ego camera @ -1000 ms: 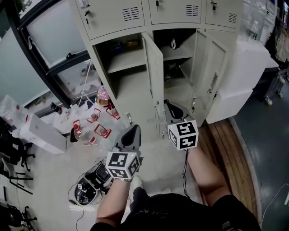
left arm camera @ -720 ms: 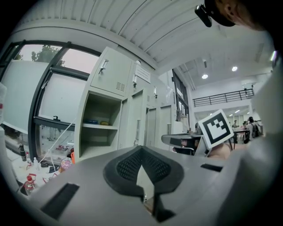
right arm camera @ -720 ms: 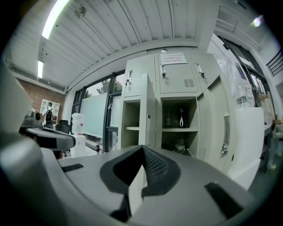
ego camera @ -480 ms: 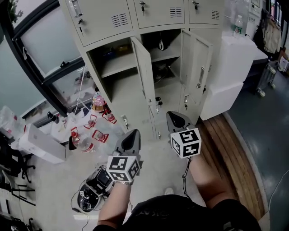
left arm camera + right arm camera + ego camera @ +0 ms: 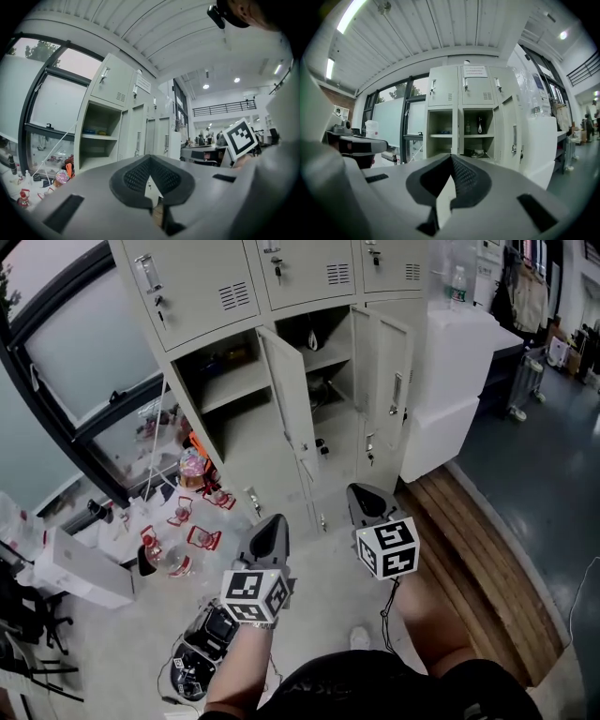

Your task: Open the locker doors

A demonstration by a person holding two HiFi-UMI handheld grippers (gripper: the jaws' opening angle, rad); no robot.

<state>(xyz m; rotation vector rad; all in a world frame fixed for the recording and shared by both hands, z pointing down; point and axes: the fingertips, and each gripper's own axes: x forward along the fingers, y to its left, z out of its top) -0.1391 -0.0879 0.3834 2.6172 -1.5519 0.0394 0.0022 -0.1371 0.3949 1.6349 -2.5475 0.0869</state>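
Risk lies ahead: left gripper (image 5: 274, 524) and right gripper (image 5: 367, 495) are both pinched closed, empty, well short of the far lockers (image 5: 244, 427); lower doors (image 5: 286, 395) stand open, upper doors (image 5: 192, 282) shut, and closed jaws could skid off their handles (image 5: 146, 272).

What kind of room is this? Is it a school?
Probably a lab or open office, not a home. Grey metal lockers, some with open doors, stand beside a big black-framed window. Beyond them, desks fill a tall hall with a balcony railing.

Grey left gripper (image 5: 275, 519), right gripper (image 5: 362, 489); black-white marker cubes (image 5: 253, 594).
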